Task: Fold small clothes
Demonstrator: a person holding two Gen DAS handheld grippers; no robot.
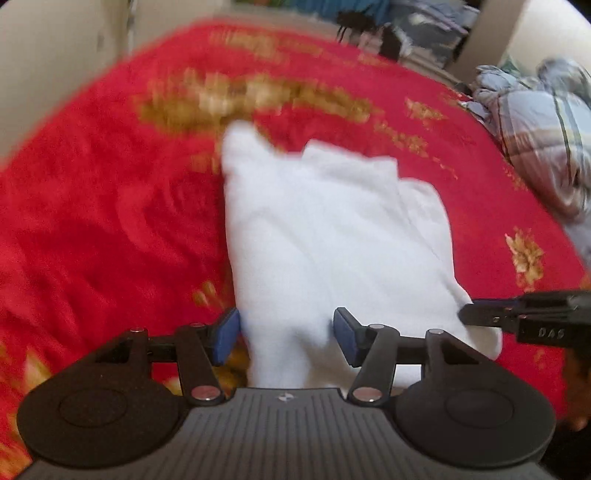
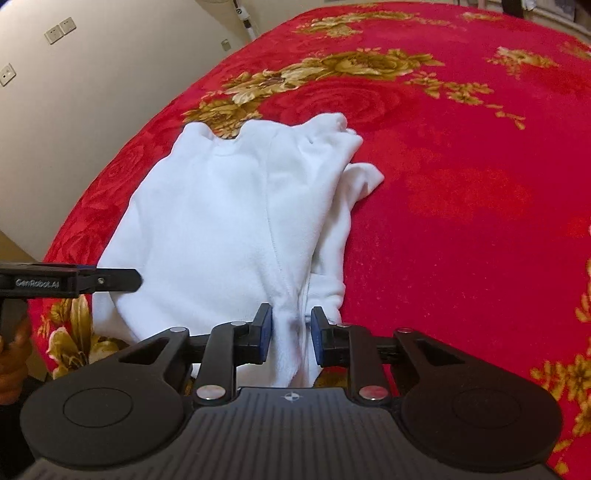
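A small white garment [image 1: 332, 236] lies partly folded on a red floral blanket [image 1: 92, 221]; it also shows in the right wrist view [image 2: 229, 221]. My left gripper [image 1: 286, 338] is open, its blue pads on either side of the garment's near edge, with cloth between them. My right gripper [image 2: 291, 334] is closed on a bunched fold at the garment's near right corner. The right gripper also shows in the left wrist view [image 1: 517, 314] at the right, and the left gripper shows in the right wrist view [image 2: 74, 282] at the left.
The red blanket [image 2: 461, 184] with gold flowers covers the bed. A crumpled plaid blue-grey quilt [image 1: 543, 129] lies at the far right. Dark clothes and clutter [image 1: 380, 33] sit beyond the far edge. A beige wall [image 2: 92, 74] with sockets stands left.
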